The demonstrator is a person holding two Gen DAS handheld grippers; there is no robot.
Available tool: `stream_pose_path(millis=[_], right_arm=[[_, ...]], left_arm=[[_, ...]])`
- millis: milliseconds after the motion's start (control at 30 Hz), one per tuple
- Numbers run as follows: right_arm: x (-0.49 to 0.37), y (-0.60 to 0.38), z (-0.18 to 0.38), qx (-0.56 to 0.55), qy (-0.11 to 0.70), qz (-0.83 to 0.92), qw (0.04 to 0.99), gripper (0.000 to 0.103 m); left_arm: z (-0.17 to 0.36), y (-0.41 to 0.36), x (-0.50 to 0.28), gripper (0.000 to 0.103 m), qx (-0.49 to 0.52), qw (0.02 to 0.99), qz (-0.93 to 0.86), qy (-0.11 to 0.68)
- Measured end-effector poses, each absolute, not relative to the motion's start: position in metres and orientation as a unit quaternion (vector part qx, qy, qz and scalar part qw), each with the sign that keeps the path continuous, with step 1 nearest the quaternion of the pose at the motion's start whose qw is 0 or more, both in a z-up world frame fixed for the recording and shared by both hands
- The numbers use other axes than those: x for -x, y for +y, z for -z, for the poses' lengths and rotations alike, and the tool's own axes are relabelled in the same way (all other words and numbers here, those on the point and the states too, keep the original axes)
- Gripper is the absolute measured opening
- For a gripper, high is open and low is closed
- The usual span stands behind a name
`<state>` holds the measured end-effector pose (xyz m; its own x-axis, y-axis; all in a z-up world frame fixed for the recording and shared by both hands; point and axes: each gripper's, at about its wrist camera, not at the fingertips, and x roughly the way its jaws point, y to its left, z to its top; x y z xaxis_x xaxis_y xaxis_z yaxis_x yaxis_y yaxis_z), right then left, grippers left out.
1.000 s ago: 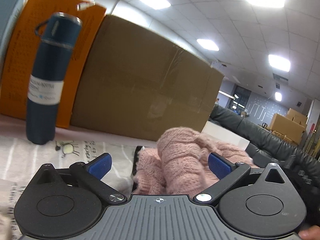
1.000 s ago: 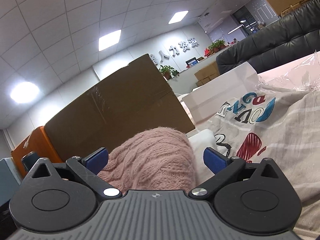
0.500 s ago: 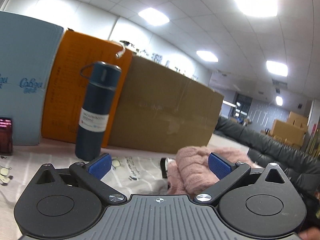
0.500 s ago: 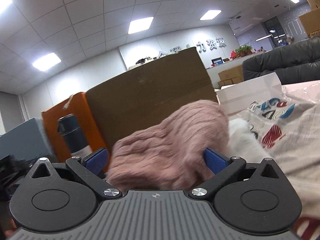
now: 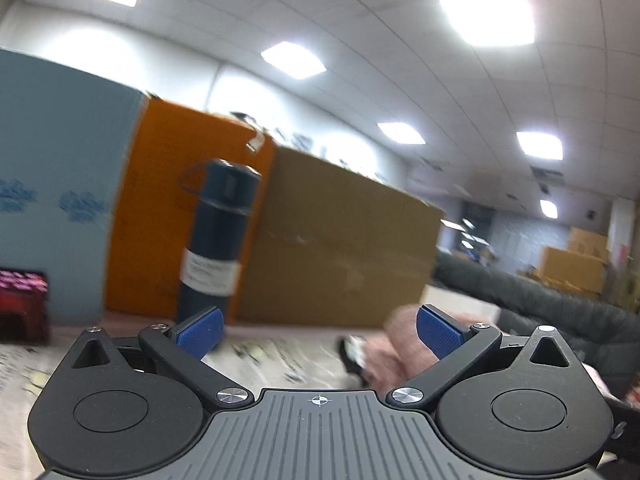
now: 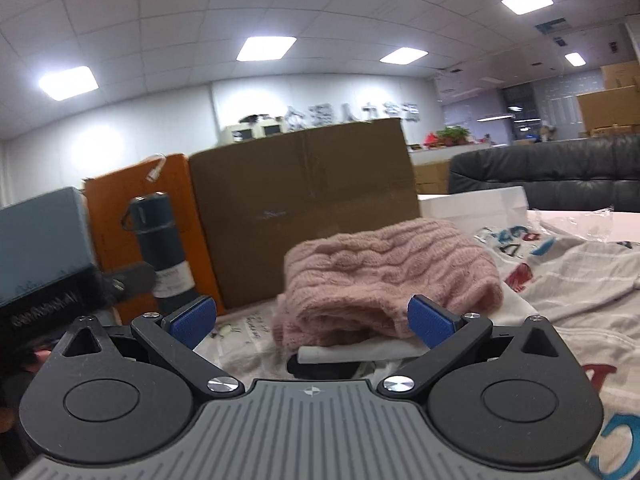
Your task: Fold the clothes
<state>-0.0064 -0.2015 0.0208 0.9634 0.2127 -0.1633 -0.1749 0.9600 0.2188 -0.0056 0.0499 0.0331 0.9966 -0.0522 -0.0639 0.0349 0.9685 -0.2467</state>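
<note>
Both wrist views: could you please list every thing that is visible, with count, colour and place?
sweater: one, pink knit, folded on the printed cloth
printed cloth: one, pale, covers the table
flask: one, dark blue, upright, left
cardboard box: one, brown, behind the sweater
orange box: one, behind the flask
blue box: one, far left
sofa: one, black, right rear
left gripper: open, empty
right gripper: open, empty

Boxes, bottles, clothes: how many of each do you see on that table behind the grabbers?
Big boxes: 3, blue, orange, brown
Flat white box: 1
Bottles: 1, dark blue flask
Clothes: 2, pink sweater, printed white shirt
Total: 7
</note>
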Motion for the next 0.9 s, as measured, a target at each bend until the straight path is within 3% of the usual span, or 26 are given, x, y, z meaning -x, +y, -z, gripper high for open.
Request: stream_pose_path(millis=[200, 433, 900], right_arm=[[-0.001, -0.187, -0.007, -0.044, 0.082, -0.034, 0.995, 0.103], [-0.009, -0.192, 0.004, -0.053, 0.060, -0.005, 0.997, 0.103], [-0.004, -0.205, 0.003, -0.062, 0.000, 0.053, 0.997, 0.103]], left_arm=[[-0.031, 0.047, -0.001, 0.103, 0.111, 0.992, -0.014, 0.055], [-0.018, 0.041, -0.007, 0.103, 0.092, 0.993, -0.017, 0.075], [-0.010, 0.023, 0.002, 0.103, 0.030, 0.999, -0.022, 0.039]])
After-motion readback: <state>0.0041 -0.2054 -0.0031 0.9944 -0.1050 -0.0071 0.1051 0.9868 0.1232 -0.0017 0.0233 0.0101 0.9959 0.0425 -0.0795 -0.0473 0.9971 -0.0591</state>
